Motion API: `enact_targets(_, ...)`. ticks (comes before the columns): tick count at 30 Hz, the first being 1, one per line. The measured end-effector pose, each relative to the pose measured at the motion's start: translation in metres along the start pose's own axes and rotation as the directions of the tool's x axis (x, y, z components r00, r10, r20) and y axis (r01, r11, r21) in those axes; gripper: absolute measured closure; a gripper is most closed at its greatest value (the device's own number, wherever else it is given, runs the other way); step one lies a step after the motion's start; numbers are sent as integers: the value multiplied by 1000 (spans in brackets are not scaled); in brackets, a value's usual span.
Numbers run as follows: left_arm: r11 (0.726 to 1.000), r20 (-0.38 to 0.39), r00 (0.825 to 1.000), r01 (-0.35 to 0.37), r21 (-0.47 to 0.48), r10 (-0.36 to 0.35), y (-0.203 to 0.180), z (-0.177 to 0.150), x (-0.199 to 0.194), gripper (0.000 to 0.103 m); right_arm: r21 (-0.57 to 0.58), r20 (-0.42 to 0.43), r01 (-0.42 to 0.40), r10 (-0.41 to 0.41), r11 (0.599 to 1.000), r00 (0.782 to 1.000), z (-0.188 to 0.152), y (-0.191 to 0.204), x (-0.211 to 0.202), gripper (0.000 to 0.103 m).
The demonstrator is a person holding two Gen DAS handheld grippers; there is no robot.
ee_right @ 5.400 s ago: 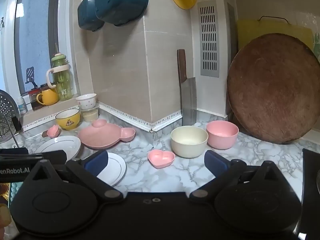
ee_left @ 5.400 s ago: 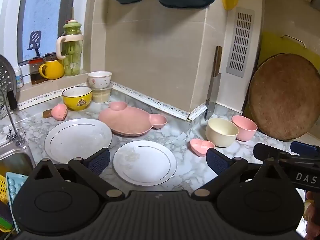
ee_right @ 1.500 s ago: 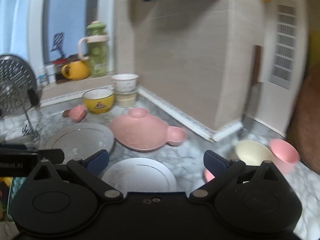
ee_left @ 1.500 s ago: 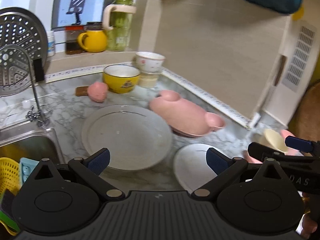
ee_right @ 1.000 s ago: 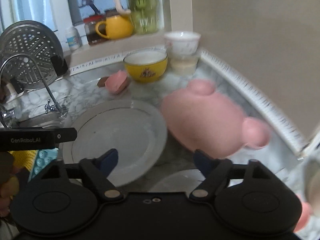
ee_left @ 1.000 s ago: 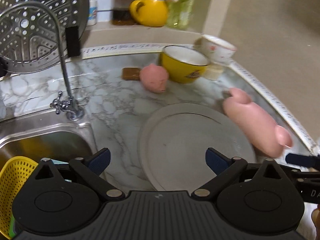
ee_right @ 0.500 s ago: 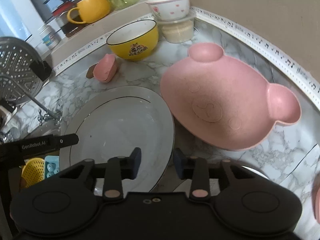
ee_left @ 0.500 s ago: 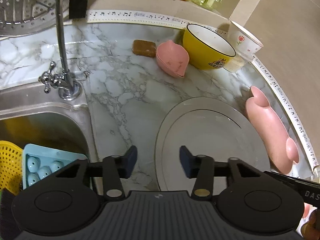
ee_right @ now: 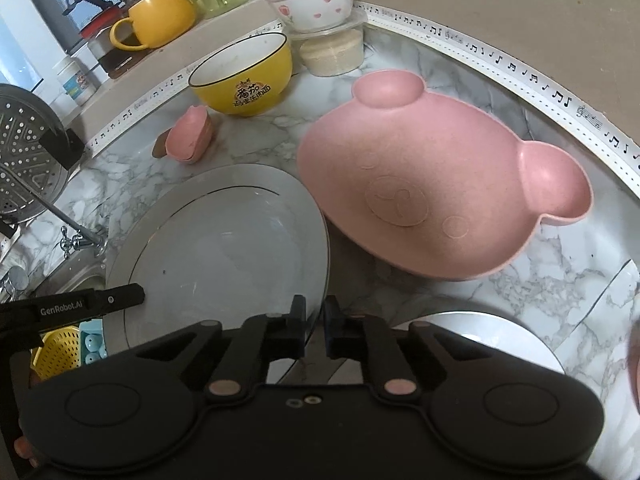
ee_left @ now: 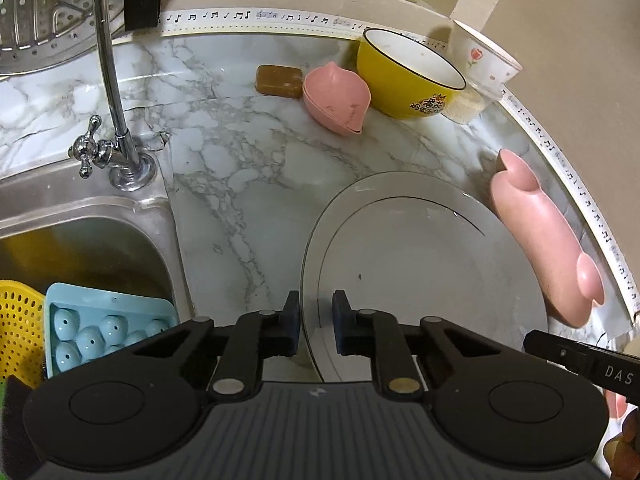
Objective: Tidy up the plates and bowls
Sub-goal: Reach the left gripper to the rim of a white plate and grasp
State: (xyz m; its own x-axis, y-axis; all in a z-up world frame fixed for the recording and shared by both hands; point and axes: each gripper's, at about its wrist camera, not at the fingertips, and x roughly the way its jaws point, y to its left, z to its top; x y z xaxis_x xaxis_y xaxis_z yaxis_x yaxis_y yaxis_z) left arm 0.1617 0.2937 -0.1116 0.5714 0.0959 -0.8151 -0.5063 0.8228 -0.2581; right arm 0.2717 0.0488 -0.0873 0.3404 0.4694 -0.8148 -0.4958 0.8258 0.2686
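Note:
A large white plate (ee_left: 424, 268) with a thin dark ring lies on the marble counter; it also shows in the right wrist view (ee_right: 224, 252). My left gripper (ee_left: 316, 326) is shut on its left rim. My right gripper (ee_right: 314, 330) is shut on its right rim. A pink bear-shaped plate (ee_right: 432, 192) lies to the right of it, seen edge-on in the left wrist view (ee_left: 548, 240). A smaller white plate (ee_right: 500, 336) lies at the near right. A yellow bowl (ee_left: 408, 76) and small pink dishes (ee_left: 334, 98) stand behind.
A steel sink (ee_left: 80, 240) with a tap (ee_left: 116, 120), a yellow strainer (ee_left: 18, 320) and a blue tray (ee_left: 100, 324) is to the left. A white flowered bowl (ee_right: 310, 2) sits on a lidded tub (ee_right: 332, 52) by the wall. A yellow teapot (ee_right: 160, 16) stands on the sill.
Both grippers moved in over the large white plate and closed their jaws on its opposite rims. They were wide open a second ago.

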Motion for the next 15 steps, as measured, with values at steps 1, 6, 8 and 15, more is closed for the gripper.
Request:
enact_targets(1, 1000, 0, 1000, -3, 6, 3, 0, -1, -1, 88, -20, 2, 6, -6, 1000, 1000, -2, 3, -1, 94)
enact_targets(6, 1000, -5, 1000, 0, 18, 0, 4, -11, -8, 88, -48, 3, -2, 2, 999, 1000, -14, 5, -8, 94)
enact_targets(8, 1000, -17, 1000, -1, 18, 1, 6, -18, -14, 88, -67, -7, -3, 3, 998, 1000, -21, 8, -13, 94)
enact_targets(15, 1000, -31, 999, -6, 21, 6, 13, -47, -35, 88, -90, -33, -32, 29, 995, 999, -51, 14, -33, 94)
